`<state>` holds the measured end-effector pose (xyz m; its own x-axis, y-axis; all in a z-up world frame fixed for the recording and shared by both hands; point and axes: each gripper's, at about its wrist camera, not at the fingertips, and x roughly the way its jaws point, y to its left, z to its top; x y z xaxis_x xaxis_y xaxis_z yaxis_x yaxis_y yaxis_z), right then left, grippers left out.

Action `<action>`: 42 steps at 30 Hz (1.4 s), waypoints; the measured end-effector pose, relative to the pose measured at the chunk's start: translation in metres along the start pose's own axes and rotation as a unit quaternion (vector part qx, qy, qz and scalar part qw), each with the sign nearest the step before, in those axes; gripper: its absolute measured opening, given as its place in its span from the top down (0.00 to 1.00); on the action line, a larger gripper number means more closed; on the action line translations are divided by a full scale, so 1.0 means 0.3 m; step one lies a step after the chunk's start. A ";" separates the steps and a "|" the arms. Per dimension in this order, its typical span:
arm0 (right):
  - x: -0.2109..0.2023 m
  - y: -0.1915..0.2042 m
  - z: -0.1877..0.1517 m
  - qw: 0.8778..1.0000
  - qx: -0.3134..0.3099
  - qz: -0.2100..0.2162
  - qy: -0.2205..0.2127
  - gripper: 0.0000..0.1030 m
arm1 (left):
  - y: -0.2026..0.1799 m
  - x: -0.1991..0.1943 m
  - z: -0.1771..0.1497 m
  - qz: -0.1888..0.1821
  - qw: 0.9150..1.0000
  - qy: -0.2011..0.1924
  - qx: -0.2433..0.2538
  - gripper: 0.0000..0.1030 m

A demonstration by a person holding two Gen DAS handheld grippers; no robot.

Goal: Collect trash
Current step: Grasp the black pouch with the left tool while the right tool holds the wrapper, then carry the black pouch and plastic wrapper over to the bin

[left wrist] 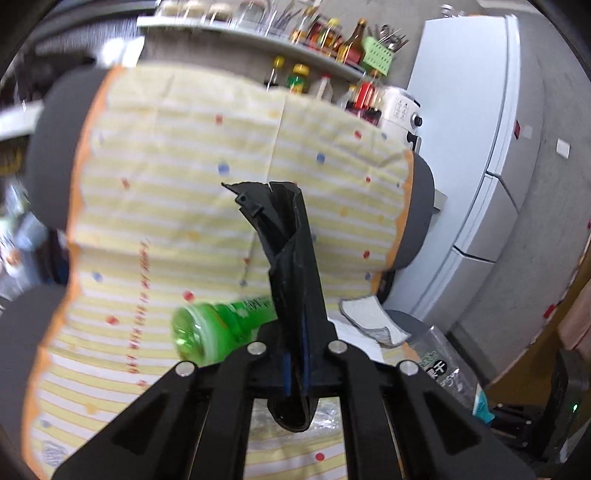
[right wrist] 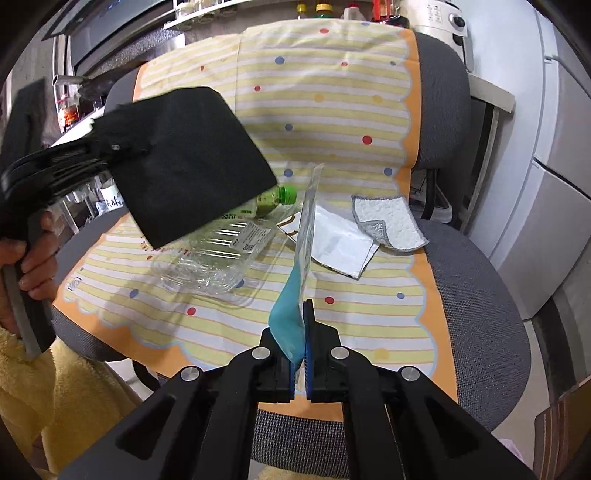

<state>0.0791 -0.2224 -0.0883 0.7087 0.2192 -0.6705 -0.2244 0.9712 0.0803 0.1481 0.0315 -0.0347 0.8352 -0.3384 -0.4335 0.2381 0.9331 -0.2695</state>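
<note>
A grey mesh office chair (right wrist: 476, 295) carries a yellow-striped dotted cloth (right wrist: 332, 110), holding a crushed clear plastic bottle (right wrist: 221, 254), white folded paper (right wrist: 340, 243) and a grey-edged white rag (right wrist: 388, 221).

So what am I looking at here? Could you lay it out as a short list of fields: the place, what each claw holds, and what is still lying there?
Setting: office chair draped with a striped, dotted cloth
Left gripper: shut on a black bag, held above the seat
Right gripper: shut on a clear plastic wrapper with a blue end
On the seat: clear plastic bottle with green cap, lying on its side
Also on the seat: white folded paper; white scrubbing pad with grey edge
Behind: shelf of bottles; white fridge
</note>
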 end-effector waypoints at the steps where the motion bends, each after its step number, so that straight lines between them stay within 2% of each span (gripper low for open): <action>1: -0.007 -0.002 0.000 1.000 0.001 -0.001 -0.001 0.96 | -0.015 -0.023 0.001 0.007 1.000 -0.004 0.009 0.98; 5: -0.046 -0.023 -0.003 1.000 0.019 -0.008 -0.006 0.96 | -0.116 -0.102 -0.031 0.032 0.998 0.001 0.057 0.98; 6: -0.063 -0.033 -0.005 1.000 0.024 -0.011 -0.009 0.96 | -0.144 -0.119 -0.048 0.027 0.997 0.002 0.066 0.98; 10: -0.126 -0.082 -0.028 0.999 0.042 -0.025 -0.014 0.96 | -0.231 -0.150 -0.097 -0.006 0.996 0.006 0.084 0.98; 14: -0.214 -0.135 -0.070 0.997 0.053 -0.048 -0.026 0.96 | -0.320 -0.172 -0.131 -0.058 0.993 0.003 0.098 0.98; 21: -0.373 -0.288 -0.184 0.988 0.106 -0.105 -0.034 0.96 | -0.520 -0.159 -0.199 -0.137 0.982 0.013 0.131 0.98; 26: -0.460 -0.411 -0.299 0.976 0.149 -0.156 -0.017 0.96 | -0.688 -0.116 -0.280 -0.194 0.968 0.036 0.156 0.98; 33: -0.555 -0.542 -0.488 0.954 0.209 -0.215 0.004 0.96 | -0.949 -0.079 -0.426 -0.268 0.939 0.066 0.205 0.98; 34: -0.567 -0.557 -0.514 0.950 0.216 -0.225 0.007 0.96 | -0.992 -0.078 -0.454 -0.276 0.934 0.065 0.216 0.98; 38: -0.604 -0.612 -0.599 0.936 0.240 -0.258 0.015 0.96 | -1.087 -0.094 -0.543 -0.289 0.926 0.060 0.237 0.98; 42: -0.568 -0.667 -0.672 0.922 0.275 -0.268 0.040 0.93 | -1.141 -0.083 -0.624 -0.298 0.918 0.076 0.252 0.98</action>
<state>-0.1317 -0.4730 -0.1386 0.5626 -0.2930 -0.7731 0.5332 0.8432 0.0686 -0.0469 -0.3024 -0.0927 0.4129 -0.7836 -0.4642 0.8605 0.5026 -0.0829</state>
